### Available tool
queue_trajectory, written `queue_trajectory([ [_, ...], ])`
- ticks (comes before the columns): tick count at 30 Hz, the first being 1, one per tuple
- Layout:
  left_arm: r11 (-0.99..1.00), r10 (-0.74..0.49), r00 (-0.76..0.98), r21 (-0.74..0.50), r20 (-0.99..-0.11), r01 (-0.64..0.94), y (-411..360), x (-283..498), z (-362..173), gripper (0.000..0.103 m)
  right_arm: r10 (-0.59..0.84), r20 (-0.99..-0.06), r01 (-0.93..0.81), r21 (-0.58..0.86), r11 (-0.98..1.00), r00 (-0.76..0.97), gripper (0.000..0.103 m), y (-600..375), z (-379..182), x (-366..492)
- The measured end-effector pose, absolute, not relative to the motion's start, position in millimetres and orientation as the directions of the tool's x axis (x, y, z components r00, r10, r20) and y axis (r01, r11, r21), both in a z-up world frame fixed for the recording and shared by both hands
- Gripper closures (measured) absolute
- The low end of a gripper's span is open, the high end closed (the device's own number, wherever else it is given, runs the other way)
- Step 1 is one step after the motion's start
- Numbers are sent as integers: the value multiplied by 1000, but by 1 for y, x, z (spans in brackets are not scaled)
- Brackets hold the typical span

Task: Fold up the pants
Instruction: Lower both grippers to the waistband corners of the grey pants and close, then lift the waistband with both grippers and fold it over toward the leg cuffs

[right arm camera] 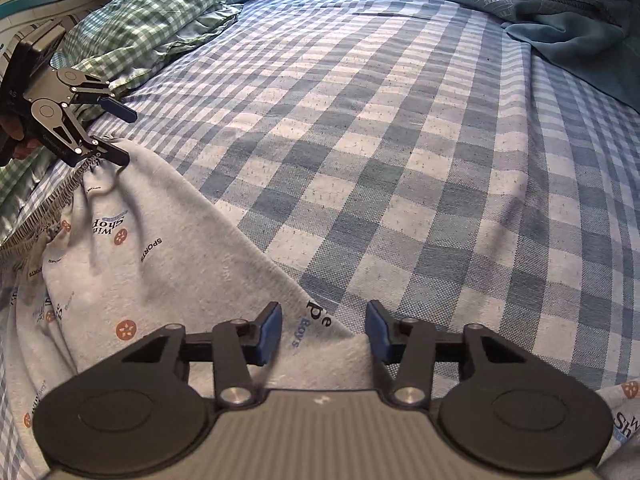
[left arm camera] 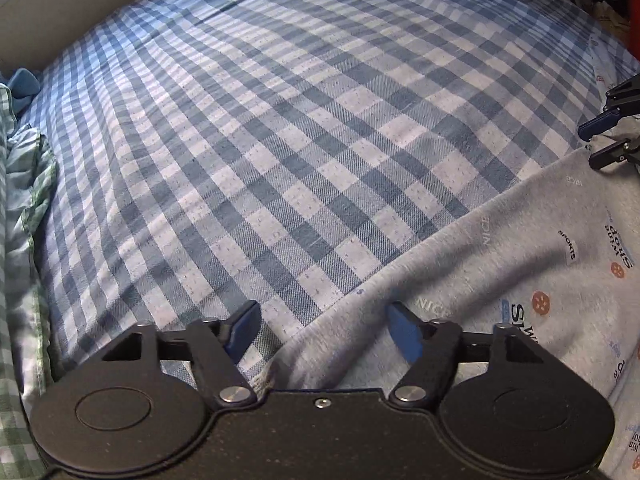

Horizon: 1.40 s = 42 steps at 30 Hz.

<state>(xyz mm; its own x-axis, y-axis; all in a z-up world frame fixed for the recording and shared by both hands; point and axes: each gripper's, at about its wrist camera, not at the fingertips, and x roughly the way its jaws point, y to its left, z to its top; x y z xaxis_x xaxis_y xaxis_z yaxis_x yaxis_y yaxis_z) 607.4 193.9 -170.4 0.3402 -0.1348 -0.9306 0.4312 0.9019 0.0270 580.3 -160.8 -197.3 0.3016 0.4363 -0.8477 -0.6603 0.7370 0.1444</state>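
Observation:
Grey printed pants (left arm camera: 500,264) lie on a blue checked bed sheet (left arm camera: 280,120), at the lower right of the left wrist view. My left gripper (left arm camera: 322,330) is open, its jaws wide apart over the pants' elastic waistband corner (left arm camera: 264,380). In the right wrist view the pants (right arm camera: 168,248) spread from lower centre to the left. My right gripper (right arm camera: 322,330) is open over the pants' cuff end (right arm camera: 320,356). The left gripper shows there too (right arm camera: 116,132), open at the waistband (right arm camera: 60,196). The right gripper shows at the right edge of the left wrist view (left arm camera: 600,140), open.
A green checked pillow (right arm camera: 152,20) lies at the bed's left side, also seen in the left wrist view (left arm camera: 20,200). A teal blanket (right arm camera: 568,28) is bunched at the far right. A beige headboard or wall (left arm camera: 80,8) borders the bed. The sheet (right arm camera: 400,160) stretches ahead.

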Motion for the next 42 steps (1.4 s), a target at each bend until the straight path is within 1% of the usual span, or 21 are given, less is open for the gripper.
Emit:
queue_trajectory([
  [1, 902, -145, 325, 11, -934, 432, 194, 607, -172, 54, 436, -849, -666, 141, 732, 299, 68, -159, -197, 580],
  [2, 902, -157, 318, -4, -935, 432, 194, 605, -173, 58, 436, -851, -675, 139, 725, 293, 71, -157, -196, 578],
  [3, 903, -161, 324, -7, -932, 430, 193, 602, -172, 64, 436, -853, -685, 135, 716, 287, 79, -155, -196, 577],
  [4, 903, -159, 327, -3, -931, 429, 192, 601, -170, 75, 433, -857, -695, 129, 707, 281, 86, -153, -195, 575],
  [5, 904, -150, 331, 6, -931, 426, 190, 599, -169, 82, 423, -862, -706, 113, 699, 281, 89, -150, -194, 573],
  [6, 907, -136, 339, 21, -931, 421, 189, 597, -168, 94, 412, -866, -716, 95, 692, 284, 96, -147, -194, 571],
  [7, 911, -121, 349, 36, -929, 411, 188, 597, -165, 96, 402, -868, -725, 74, 685, 291, 99, -144, -192, 569],
  [8, 916, -110, 361, 47, -926, 400, 187, 595, -162, 98, 389, -870, -733, 49, 679, 302, 100, -141, -190, 567],
  [13, 943, -54, 473, 110, -879, 313, 193, 584, -127, 100, 372, -842, -743, -49, 668, 390, 101, -128, -163, 575],
  [16, 970, 0, 527, 129, -850, 208, 209, 580, -109, 100, 391, -804, -747, -96, 658, 448, 101, -114, -139, 588],
  [19, 982, 33, 554, 130, -832, 137, 223, 581, -106, 100, 398, -779, -752, -138, 645, 484, 101, -93, -127, 608],
  [24, 987, 73, 499, 133, -863, 87, 229, 598, -131, 100, 352, -810, -749, -153, 645, 469, 101, -63, -149, 642],
  [28, 993, 67, 467, 102, -882, 51, 233, 605, -151, 98, 324, -838, -744, -137, 654, 439, 101, -58, -172, 653],
  [30, 994, 56, 466, 91, -883, 53, 236, 606, -156, 95, 336, -841, -754, -122, 646, 424, 101, -61, -177, 654],
  [31, 995, 53, 469, 89, -882, 54, 237, 606, -156, 90, 343, -841, -759, -117, 640, 419, 100, -62, -178, 653],
  [32, 995, 44, 474, 80, -880, 57, 238, 606, -156, 87, 346, -840, -762, -116, 637, 417, 98, -65, -177, 652],
  [34, 997, 10, 490, 49, -872, 65, 243, 604, -152, 70, 375, -833, -768, -89, 634, 406, 80, -72, -174, 650],
  [35, 997, -8, 499, 31, -867, 71, 245, 602, -148, 65, 386, -831, -768, -74, 637, 401, 75, -76, -172, 651],
  [36, 997, -21, 514, 20, -858, 74, 247, 602, -145, 55, 392, -829, -765, -65, 640, 398, 64, -80, -171, 651],
  [37, 997, -28, 524, 14, -851, 77, 248, 602, -143, 50, 395, -828, -763, -59, 644, 398, 58, -83, -170, 652],
  [42, 995, -83, 511, -39, -855, 96, 250, 615, -142, 46, 398, -830, -721, -7, 693, 390, 53, -94, -174, 661],
])
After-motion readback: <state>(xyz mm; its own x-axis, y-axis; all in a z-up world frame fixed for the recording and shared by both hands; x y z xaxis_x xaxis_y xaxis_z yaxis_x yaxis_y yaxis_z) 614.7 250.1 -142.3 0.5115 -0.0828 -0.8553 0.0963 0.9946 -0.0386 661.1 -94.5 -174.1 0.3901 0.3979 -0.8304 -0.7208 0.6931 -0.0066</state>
